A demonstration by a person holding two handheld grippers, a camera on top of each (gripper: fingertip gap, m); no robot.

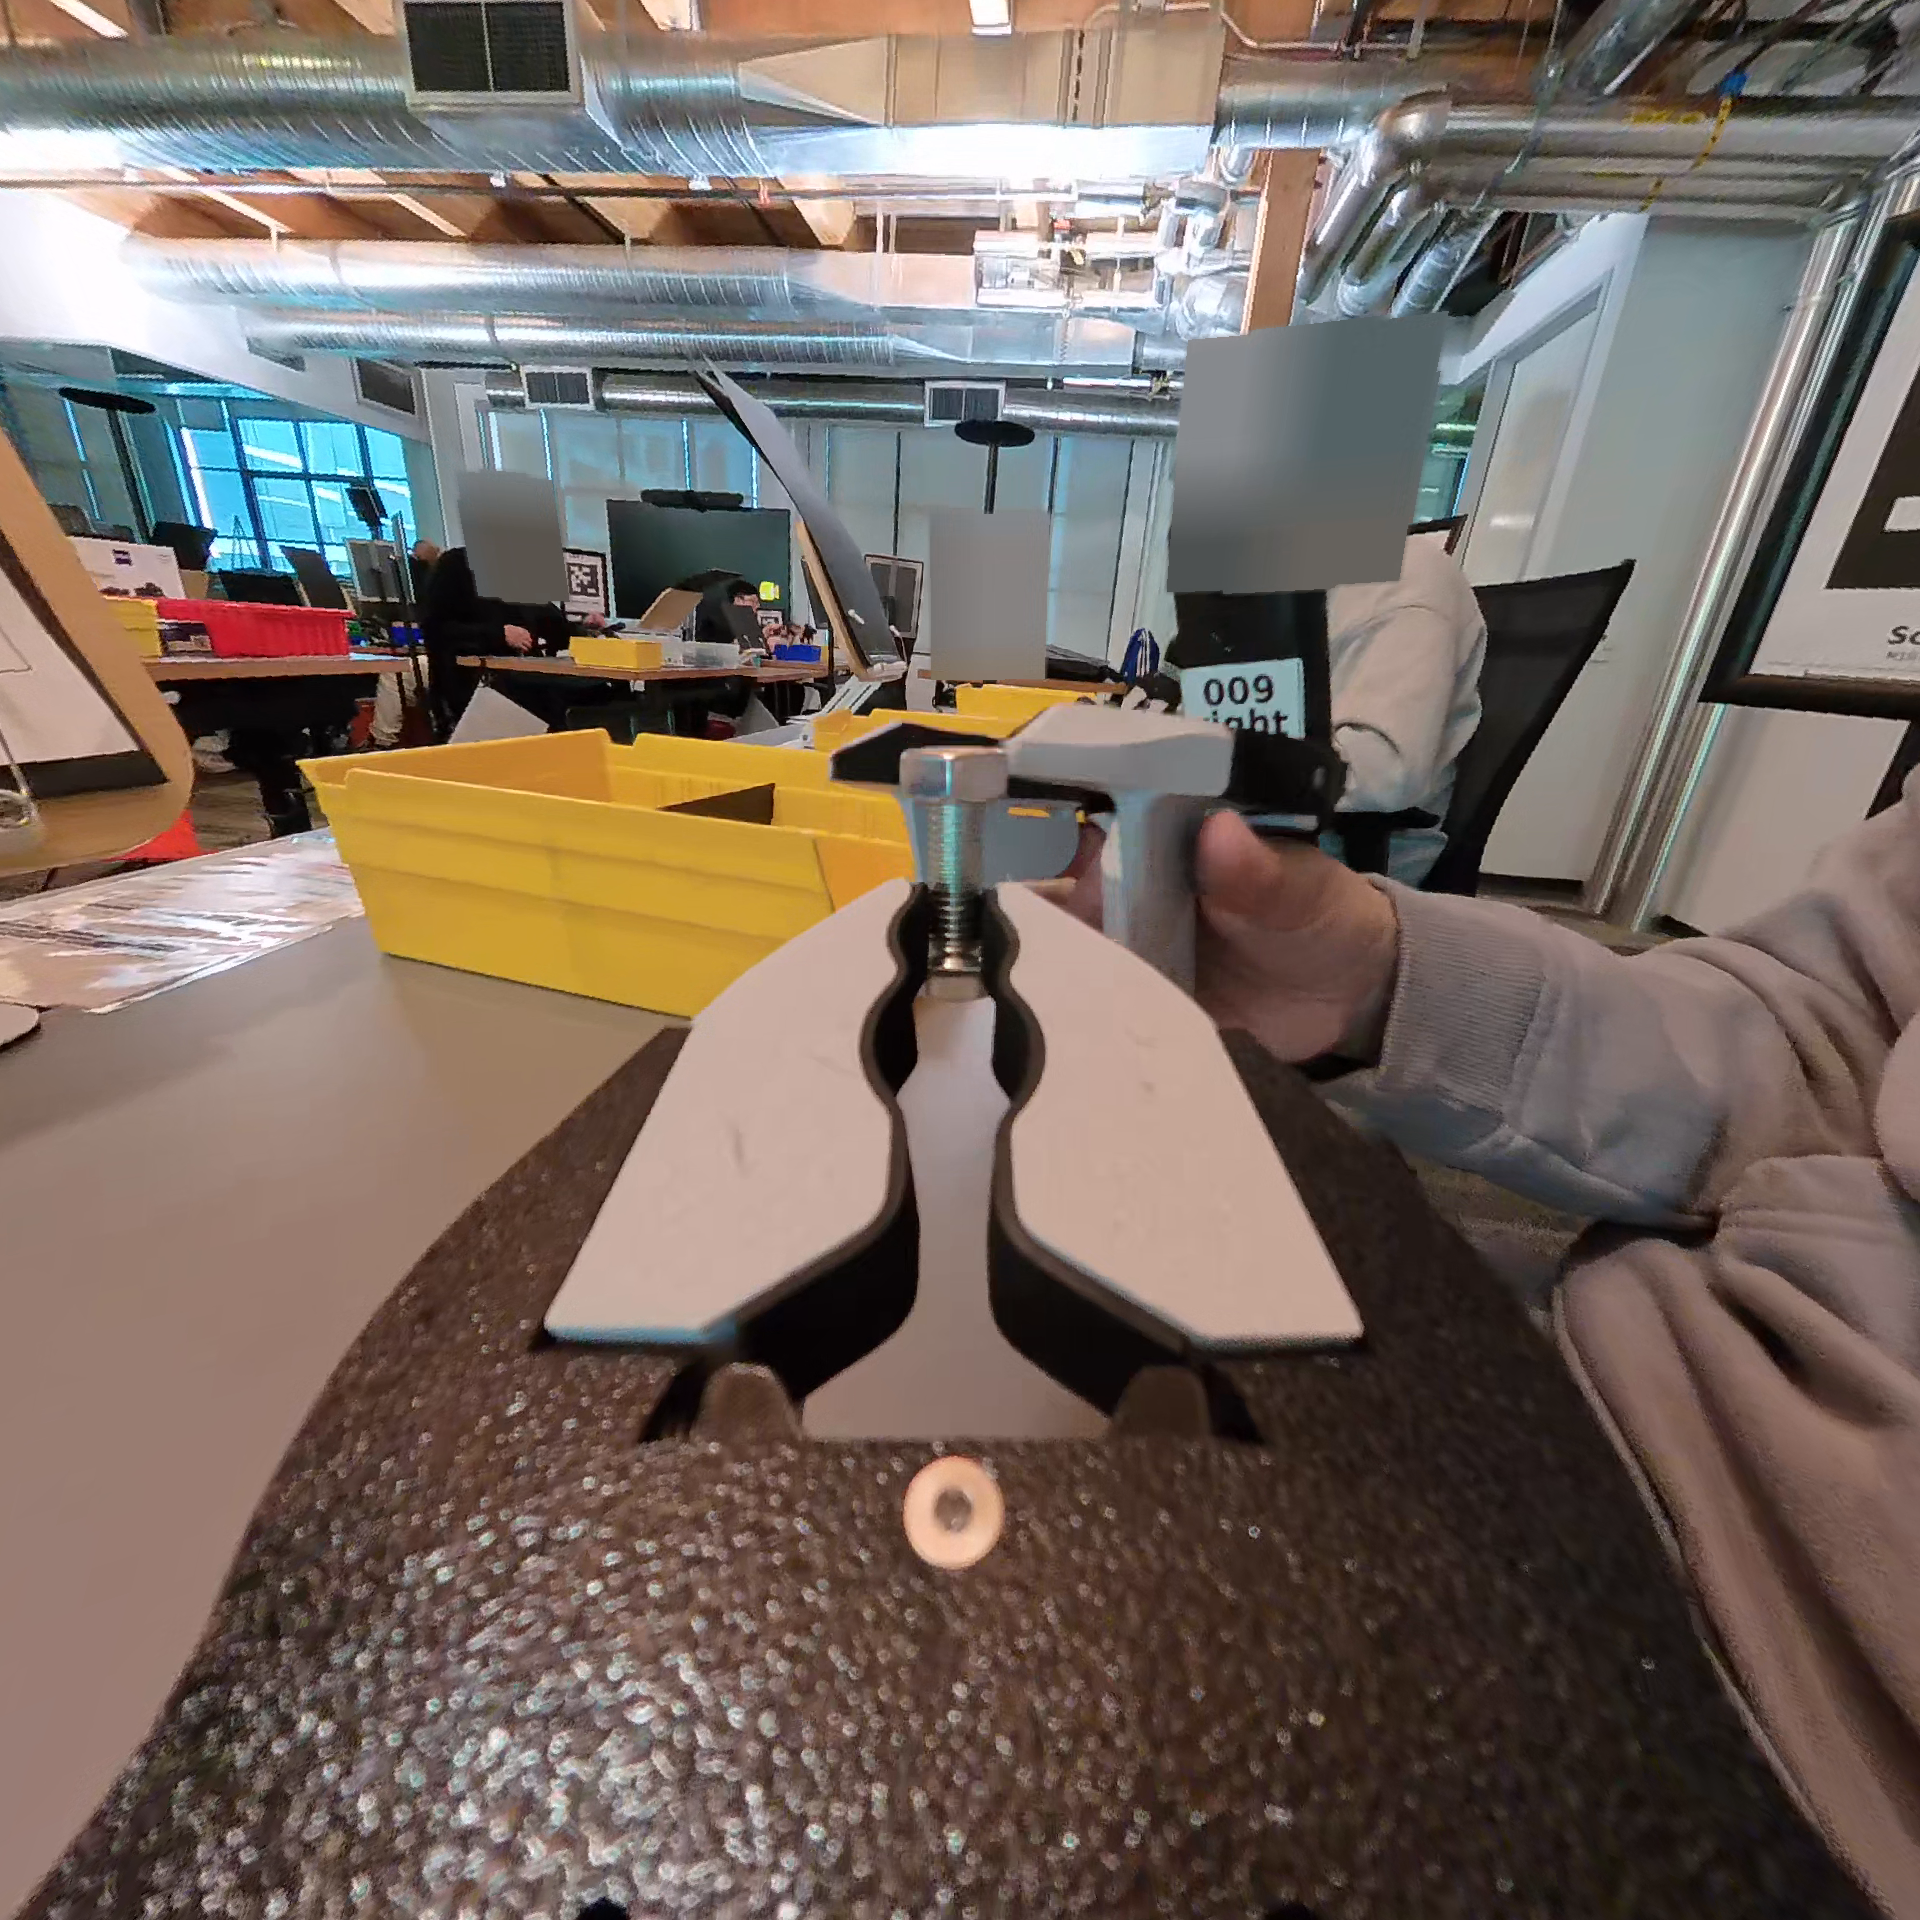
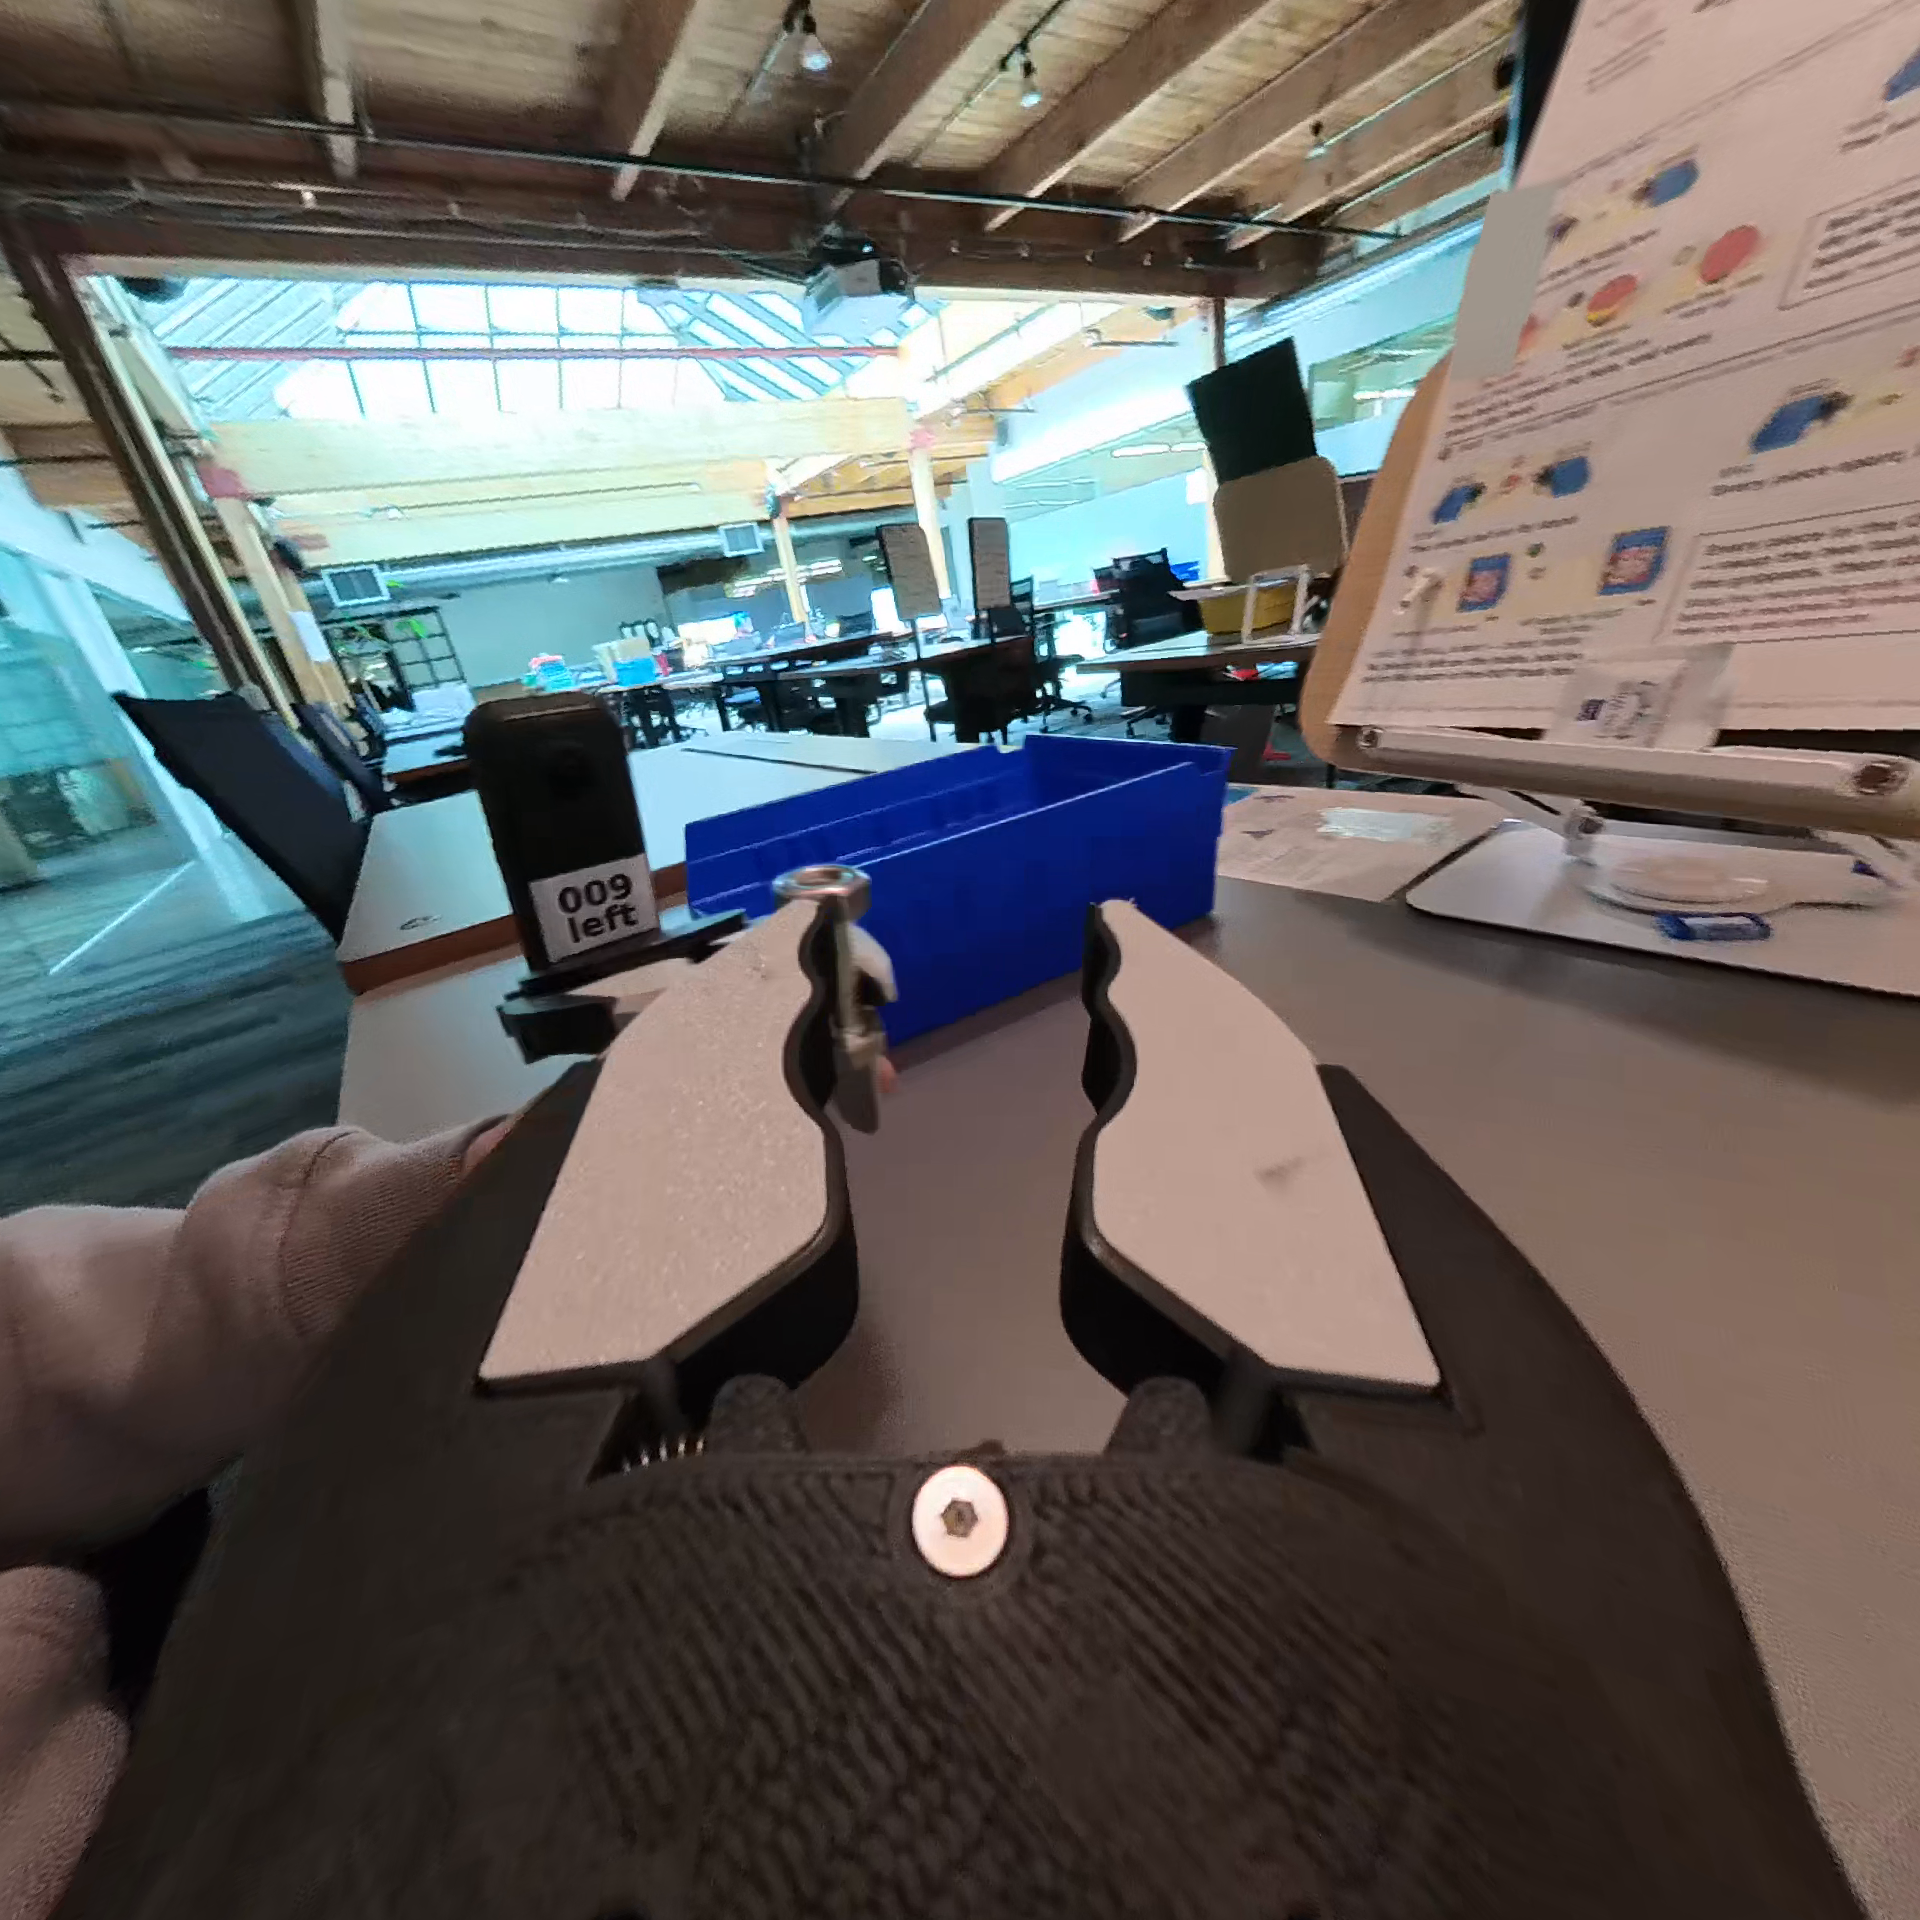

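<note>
Left gripper (image 1: 954, 914) clamps one bolt (image 1: 951, 831); right gripper (image 2: 951, 935) open, perhaps touching it.

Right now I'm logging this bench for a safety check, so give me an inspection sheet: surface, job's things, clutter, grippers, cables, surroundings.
Surface: grey table, mostly bare near the grippers.
Job's things: silver hex bolt standing upright, a nut on its lower thread; yellow bin; blue bin.
Clutter: printed sheets; document stand with an instruction page.
Grippers: left hand-held gripper clamps the bolt's threaded shank; right hand-held gripper open, holding nothing, its fingers level with the bolt head.
Cables: nothing seen.
Surroundings: open office, desks, chairs, people seated, ceiling ducts.
</note>
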